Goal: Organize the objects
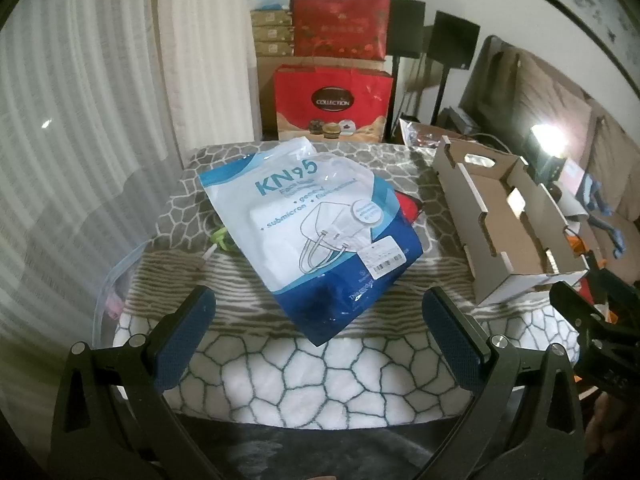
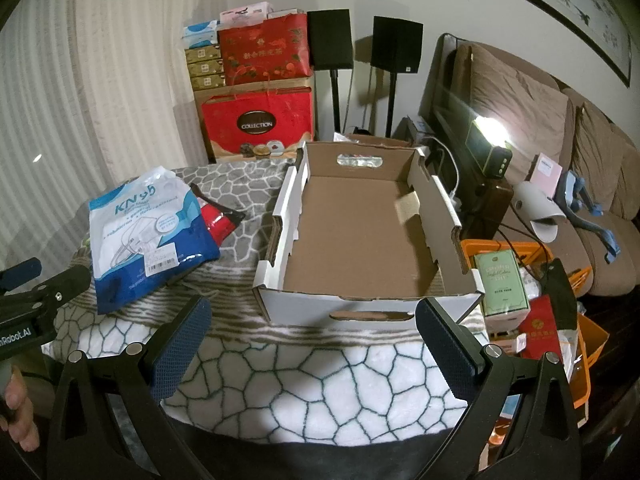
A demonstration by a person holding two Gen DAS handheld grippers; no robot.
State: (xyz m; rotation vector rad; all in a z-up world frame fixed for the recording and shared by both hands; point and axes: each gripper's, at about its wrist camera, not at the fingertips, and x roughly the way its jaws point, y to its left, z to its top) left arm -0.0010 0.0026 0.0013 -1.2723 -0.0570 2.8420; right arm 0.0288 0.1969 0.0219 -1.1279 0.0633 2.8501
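Behind the table, red gift bags (image 2: 260, 128) and small boxes are stacked against a white wall, with two black speakers (image 2: 362, 42) on stands next to them and a brown sofa (image 2: 560, 128) off to the right. A fuzzy blanket (image 2: 320, 380) with a grey and white stone pattern covers the table. The KN95 mask bag (image 1: 316, 232), blue and white, lies flat on the blanket, on the left part of the table. A red and black packet (image 2: 218, 216) peeks out from under its far edge, and something small and green (image 1: 222, 238) shows at its left side. A clear zip bag (image 1: 114, 292) hangs at the left edge of the table. The cardboard box (image 2: 360, 236) sits on the right part of the blanket, well apart from the mask bag, with nothing inside it. An orange basket (image 2: 584, 340) full of small packs stands just right of the table. The left gripper (image 1: 318, 340) hangs near the front of the mask bag, its blue pads (image 1: 188, 336) wide apart and holding nothing. The right gripper (image 2: 312, 344) hangs in front of the box, wide apart too and holding nothing.
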